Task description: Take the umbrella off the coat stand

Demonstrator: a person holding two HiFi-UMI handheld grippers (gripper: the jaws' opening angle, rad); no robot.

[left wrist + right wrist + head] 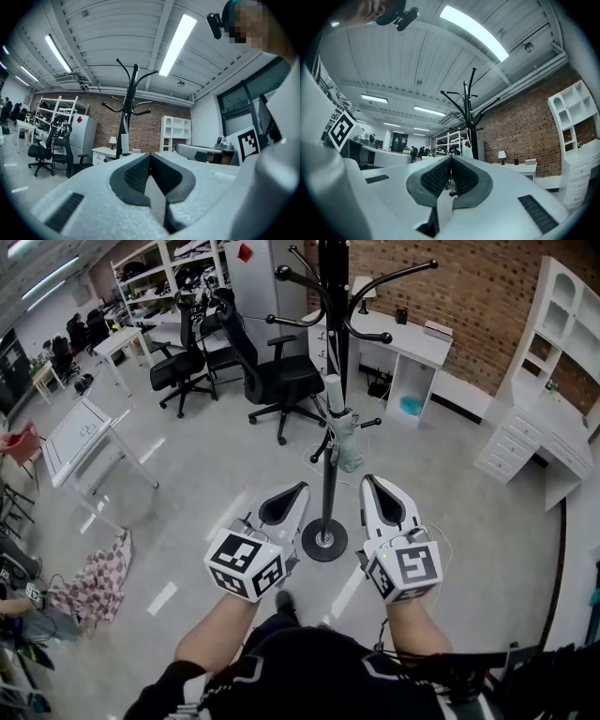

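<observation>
A black coat stand (330, 381) rises in front of me on a round base (324, 540). A folded pale umbrella (341, 427) hangs on its lower hooks, upright against the pole. My left gripper (302, 487) is shut and empty, just left of the pole and below the umbrella. On the pole's right my right gripper (367, 480) is also shut with nothing in it. In the left gripper view the coat stand (129, 108) and the umbrella (124, 144) stand beyond the closed jaws. The right gripper view shows the coat stand (469, 112) behind its closed jaws.
Black office chairs (272, 371) stand behind the stand at left. A white desk (398, 338) lines the brick wall, with a white drawer unit (534, 442) at right. A white table (84, 442) and a checked cloth (98, 577) on the floor lie to my left.
</observation>
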